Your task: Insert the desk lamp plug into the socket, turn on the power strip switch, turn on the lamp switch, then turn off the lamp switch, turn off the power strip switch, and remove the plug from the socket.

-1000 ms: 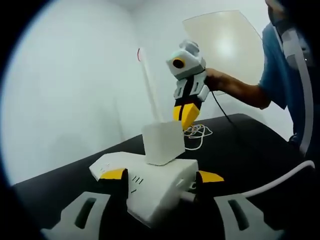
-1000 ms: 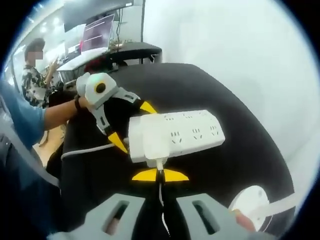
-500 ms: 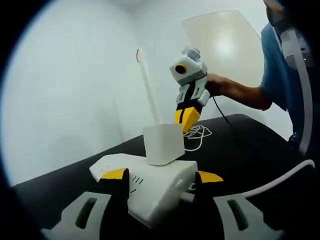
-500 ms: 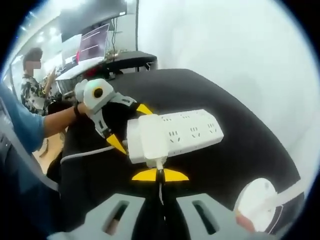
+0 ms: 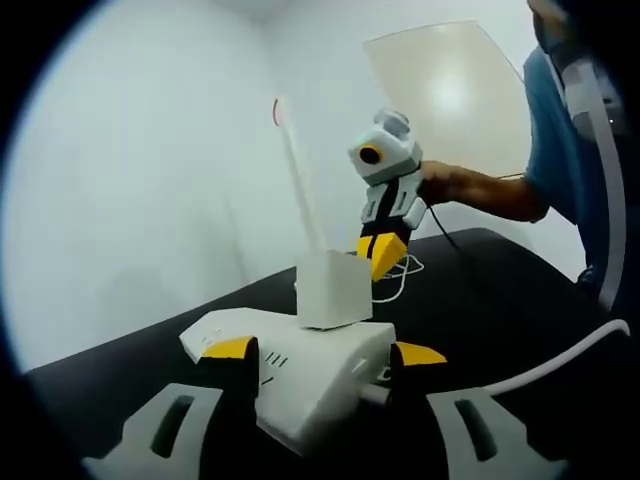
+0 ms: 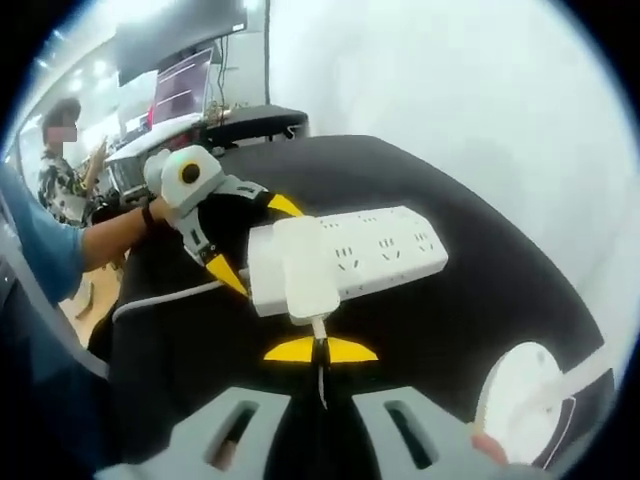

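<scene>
My left gripper is shut on one end of the white power strip, which lies on the black table. A white plug block stands in a socket of the strip. Beyond it my right gripper hangs with its yellow tips together. In the right gripper view my right gripper is shut on the thin white cord just under the plug block, which sits on the power strip. The left gripper straddles the strip's far end. The lamp's thin arm rises behind; its round base is at lower right.
A coil of white cord lies on the table behind the plug. The strip's thick white cable runs off to the right. A person's blue sleeve is close by. Another desk with a monitor stands beyond the table.
In the left gripper view the right gripper has shifted right and a little lower, still on the cord. The left gripper keeps its hold on the strip.
</scene>
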Demonstrator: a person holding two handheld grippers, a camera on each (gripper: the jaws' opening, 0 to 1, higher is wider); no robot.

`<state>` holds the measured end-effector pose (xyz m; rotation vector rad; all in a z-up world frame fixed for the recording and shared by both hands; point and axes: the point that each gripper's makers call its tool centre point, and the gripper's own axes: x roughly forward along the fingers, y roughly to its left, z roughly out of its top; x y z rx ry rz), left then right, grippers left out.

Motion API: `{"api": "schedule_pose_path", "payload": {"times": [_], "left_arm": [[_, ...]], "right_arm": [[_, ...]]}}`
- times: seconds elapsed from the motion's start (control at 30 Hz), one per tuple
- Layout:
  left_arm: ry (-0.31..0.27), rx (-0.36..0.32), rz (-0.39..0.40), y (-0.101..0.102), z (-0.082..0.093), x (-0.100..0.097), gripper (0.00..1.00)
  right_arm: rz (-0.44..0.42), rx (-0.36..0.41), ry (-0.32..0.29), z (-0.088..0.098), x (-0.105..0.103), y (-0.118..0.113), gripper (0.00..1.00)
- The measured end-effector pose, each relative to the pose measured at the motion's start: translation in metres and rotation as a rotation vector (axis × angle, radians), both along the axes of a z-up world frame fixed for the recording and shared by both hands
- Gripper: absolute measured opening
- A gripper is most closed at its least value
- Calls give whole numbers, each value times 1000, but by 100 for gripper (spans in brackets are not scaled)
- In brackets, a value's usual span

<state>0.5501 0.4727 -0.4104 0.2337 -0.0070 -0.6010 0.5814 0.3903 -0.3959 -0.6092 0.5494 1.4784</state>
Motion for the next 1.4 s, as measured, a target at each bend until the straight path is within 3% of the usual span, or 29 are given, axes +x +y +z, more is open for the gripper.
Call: {"api": "schedule_pose_path", "payload": {"times": [0.2, 0.3, 0.5, 0.73, 0.87, 1.3, 1.4], "left_arm": [[2, 2, -1, 0, 0, 0, 50], [7, 0, 0, 1, -1, 0, 50], [9, -7, 3, 2, 0, 1, 51], [5, -6, 1, 0, -1, 0, 51], [2, -2, -1, 0, -1, -1, 50], [-1, -1, -1, 0, 0, 0, 50], [-3, 0, -2, -1, 0, -1, 50]], "right_arm": [[26, -33, -14, 13, -3, 4, 3], [67, -138, -80, 16, -2, 6, 3], [65, -118, -52, 29, -1, 15, 3], [59, -110, -63, 18, -6, 6, 3], [31, -63, -25, 13, -2, 2, 3], [-29, -35, -3, -8, 0, -6, 2], [-35, -23, 3, -6, 0, -5, 2]]}}
